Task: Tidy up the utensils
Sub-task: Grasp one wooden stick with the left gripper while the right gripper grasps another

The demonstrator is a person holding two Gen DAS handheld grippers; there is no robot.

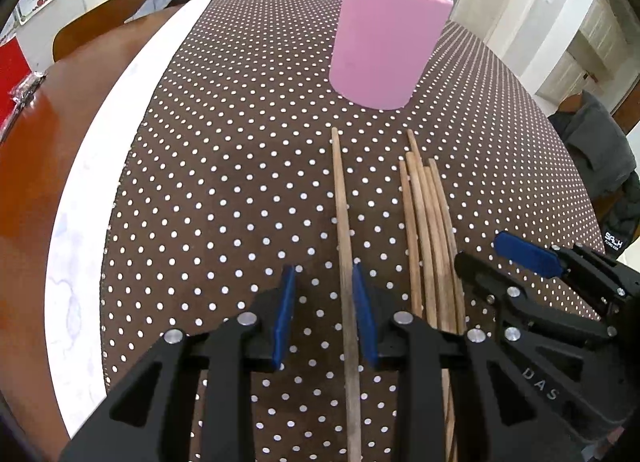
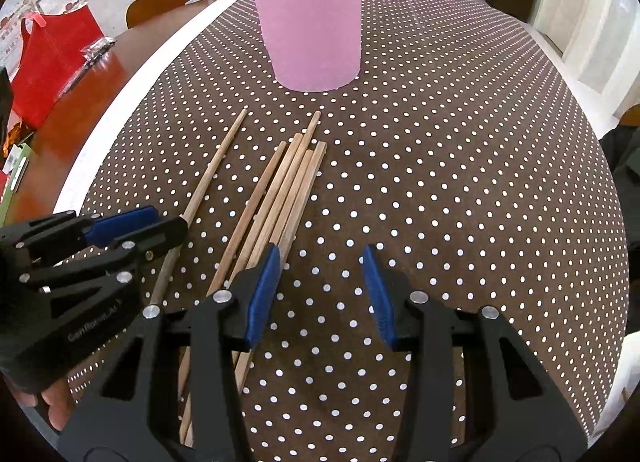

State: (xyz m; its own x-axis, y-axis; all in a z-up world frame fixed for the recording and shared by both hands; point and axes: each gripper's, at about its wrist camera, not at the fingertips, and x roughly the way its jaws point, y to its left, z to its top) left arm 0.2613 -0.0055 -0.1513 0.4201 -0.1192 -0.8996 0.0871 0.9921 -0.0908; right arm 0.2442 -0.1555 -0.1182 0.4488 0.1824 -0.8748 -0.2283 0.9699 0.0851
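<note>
Dotted tablecloth [image 1: 240,182]: pink holder [image 1: 384,46] beyond chopstick bundle [image 1: 428,230]; left tongs [image 1: 324,314] spread around single chopstick [image 1: 342,214]; right tongs [image 2: 320,294] spread, empty.

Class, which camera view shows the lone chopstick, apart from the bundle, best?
The left wrist view: the lone chopstick runs up the frame's middle, between the left gripper jaws. In the right wrist view it lies off to the left, its lower part hidden behind that gripper.
</note>
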